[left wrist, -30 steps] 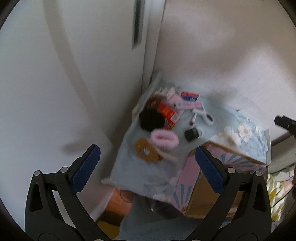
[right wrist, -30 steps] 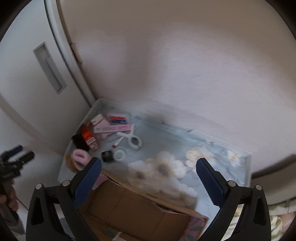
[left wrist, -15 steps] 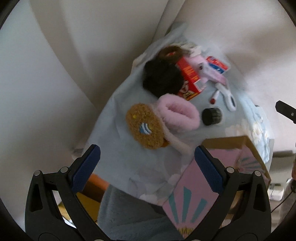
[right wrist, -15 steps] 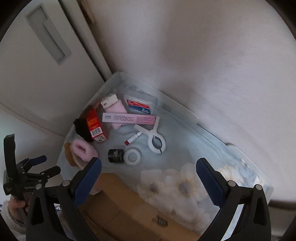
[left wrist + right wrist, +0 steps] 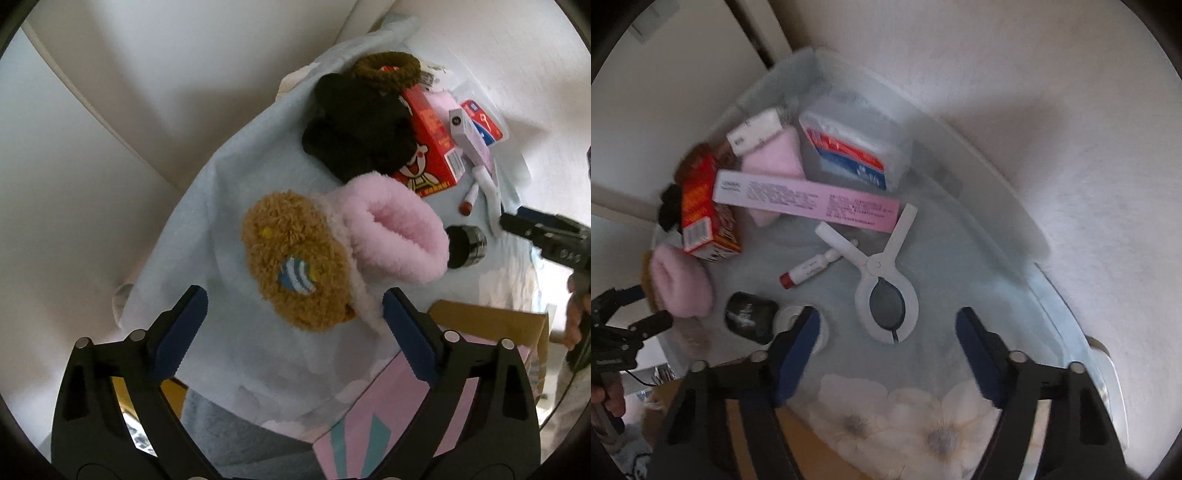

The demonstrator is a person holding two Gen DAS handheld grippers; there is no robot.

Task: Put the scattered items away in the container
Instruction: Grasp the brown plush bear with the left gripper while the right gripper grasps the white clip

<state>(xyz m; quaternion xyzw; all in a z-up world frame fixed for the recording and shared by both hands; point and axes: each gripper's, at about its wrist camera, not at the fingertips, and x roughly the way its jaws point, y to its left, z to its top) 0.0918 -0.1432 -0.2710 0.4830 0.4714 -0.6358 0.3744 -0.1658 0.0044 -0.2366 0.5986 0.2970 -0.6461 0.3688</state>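
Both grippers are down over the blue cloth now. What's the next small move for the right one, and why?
Probably ease the right gripper down a little further over the white clip. Its jaws are closing, yet the pads still stand clear on either side of the clip's ring end and grip nothing. The cardboard box sits open just below for the drop.

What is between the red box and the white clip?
A small tube with a red cap lies between the red box and the white clip, on the blue cloth, in the right wrist view.
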